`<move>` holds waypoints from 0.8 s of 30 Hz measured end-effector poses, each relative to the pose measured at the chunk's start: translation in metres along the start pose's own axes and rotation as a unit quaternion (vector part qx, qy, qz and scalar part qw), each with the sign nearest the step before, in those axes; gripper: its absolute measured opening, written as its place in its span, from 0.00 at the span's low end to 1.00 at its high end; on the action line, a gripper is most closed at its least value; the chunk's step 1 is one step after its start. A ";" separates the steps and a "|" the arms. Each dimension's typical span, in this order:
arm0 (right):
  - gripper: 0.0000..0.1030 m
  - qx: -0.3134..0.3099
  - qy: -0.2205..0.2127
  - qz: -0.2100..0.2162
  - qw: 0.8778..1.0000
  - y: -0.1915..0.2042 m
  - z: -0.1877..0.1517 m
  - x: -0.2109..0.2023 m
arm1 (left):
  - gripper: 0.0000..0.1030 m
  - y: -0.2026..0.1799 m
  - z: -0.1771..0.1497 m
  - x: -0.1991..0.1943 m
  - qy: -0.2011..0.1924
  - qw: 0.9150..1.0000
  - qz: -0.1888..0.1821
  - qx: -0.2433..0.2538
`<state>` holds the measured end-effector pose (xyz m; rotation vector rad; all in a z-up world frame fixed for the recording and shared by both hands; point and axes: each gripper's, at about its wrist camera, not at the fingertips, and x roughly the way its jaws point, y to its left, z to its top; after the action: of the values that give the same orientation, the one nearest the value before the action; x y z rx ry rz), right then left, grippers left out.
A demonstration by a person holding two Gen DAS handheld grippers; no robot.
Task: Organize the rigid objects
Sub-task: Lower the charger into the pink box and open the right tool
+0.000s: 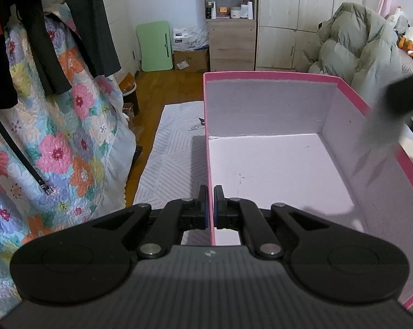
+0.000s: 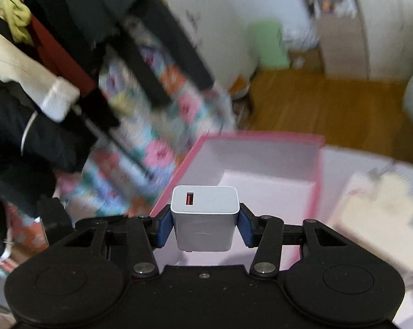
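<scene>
Right claw (image 2: 205,223) clamped on a white charger (image 2: 205,218), USB port facing away, held between the blue pads (image 2: 164,229) above the pink box's (image 2: 235,137) near end. Left claw (image 1: 210,205) pinches the box (image 1: 269,74) side wall, pads narrow.

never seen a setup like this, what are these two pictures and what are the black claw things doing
Each picture comes from a camera mounted on a hand-held gripper that a person carries, one per hand, looking forward along its two fingers. In the left wrist view, the left hand-held gripper pinches the near wall of an open pink box, which looks empty inside. In the right wrist view, blurred by motion, the right hand-held gripper clamps a white USB charger with the same box beyond it. The blurred dark shape beside the box cannot be identified.
</scene>
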<state>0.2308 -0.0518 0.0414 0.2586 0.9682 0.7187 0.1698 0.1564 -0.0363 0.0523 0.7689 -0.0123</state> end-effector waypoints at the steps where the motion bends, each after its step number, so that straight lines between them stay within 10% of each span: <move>1: 0.53 0.016 0.018 0.012 1.000 -0.002 0.002 0.016 | 0.03 0.000 0.000 0.000 0.000 1.000 -0.001 -0.003; 16: 0.54 0.168 0.144 -0.006 0.975 -0.038 -0.002 0.143 | 0.03 0.001 0.000 0.001 -0.003 1.000 -0.012 0.002; 24: 0.58 0.198 0.099 0.052 0.974 -0.049 -0.002 0.091 | 0.03 -0.002 0.000 0.001 -0.002 1.000 -0.008 0.012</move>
<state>0.2838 -0.0283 -0.0442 0.5996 1.2960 0.6505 0.1706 0.1547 -0.0373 0.0698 0.7652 -0.0362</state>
